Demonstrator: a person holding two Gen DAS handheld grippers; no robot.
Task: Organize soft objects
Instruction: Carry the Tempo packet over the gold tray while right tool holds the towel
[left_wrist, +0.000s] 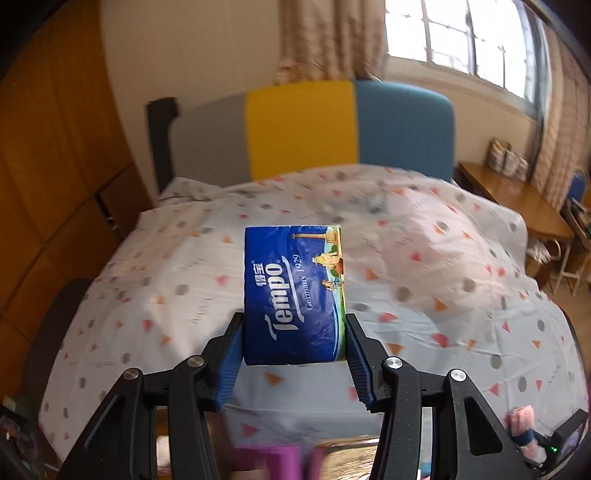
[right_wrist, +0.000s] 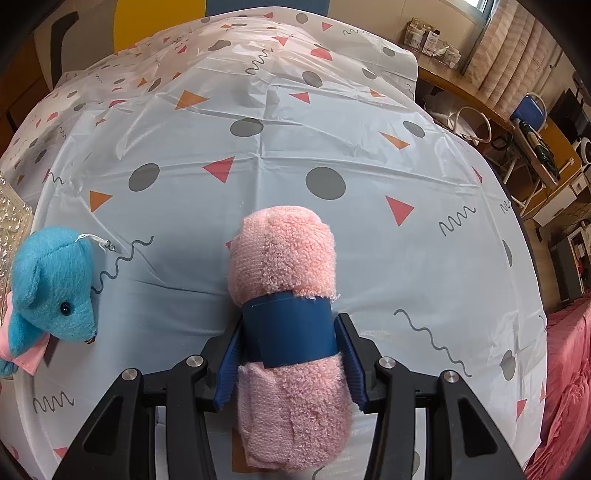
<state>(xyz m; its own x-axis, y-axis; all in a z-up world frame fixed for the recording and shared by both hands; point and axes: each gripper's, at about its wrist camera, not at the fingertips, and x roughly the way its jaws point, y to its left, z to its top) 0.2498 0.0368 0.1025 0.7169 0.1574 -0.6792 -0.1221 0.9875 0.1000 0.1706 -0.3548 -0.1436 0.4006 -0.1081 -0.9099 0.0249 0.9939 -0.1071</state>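
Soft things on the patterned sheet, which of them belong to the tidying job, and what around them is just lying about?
Part of the job:
- Tempo tissue pack, in the left gripper
- pink rolled towel, between the right gripper's fingers
- blue plush bear

Just lying about:
- wooden desk
- curtains
- colour-block headboard

The left claw (left_wrist: 295, 332) clamps a blue tissue pack (left_wrist: 293, 291) above the patterned bedspread (left_wrist: 147, 295).

The blue tissue pack (left_wrist: 295, 295) carries the only readable print — the brand "Tempo" in large white letters running along its length, 2 small Chinese characters just above it, and the line "Germany 1929" beside it in thinner white type. Nothing in the right wrist view bears legible text.
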